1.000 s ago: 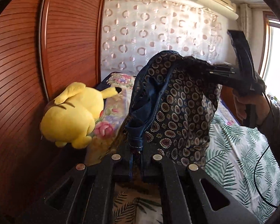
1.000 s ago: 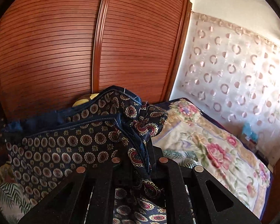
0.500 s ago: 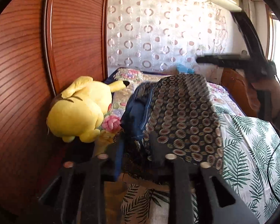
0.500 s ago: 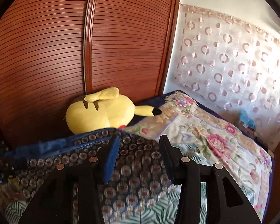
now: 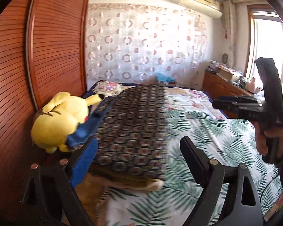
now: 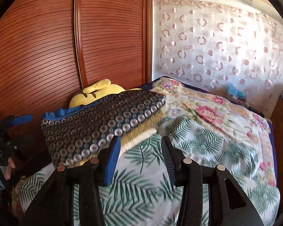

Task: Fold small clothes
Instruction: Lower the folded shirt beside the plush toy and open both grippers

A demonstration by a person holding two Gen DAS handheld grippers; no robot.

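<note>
Bedroom setting, a bed with a palm-leaf sheet [image 5: 207,131] backed by a slatted wooden wardrobe door [image 5: 56,47] and a ring-patterned curtain [image 5: 141,47]. Item, far left: yellow plush toy [image 5: 58,120], lying against the wardrobe and touching the blue waistband edge of the garment. Item, centre: folded navy patterned garment [image 5: 132,124], lying flat atop a yellow-and-cream folded piece [image 6: 139,137] on the sheet, held by neither tool. Item, foreground: left gripper [image 5: 137,160], jaws opening wide, the garment's near edge lying between them but not pressed. Item, right: right gripper [image 6: 140,159], jaws parted and empty over bare sheet, just beside the stack; the hand [image 5: 269,139] carrying it appeared at the right edge of the left view. Risks noted: a retreating left finger might have snagged the near hem and dragged the fold open; the stack sat close to the plush, so a nudge could have skewed it; the soft bedding might have let the layers slide.
</note>
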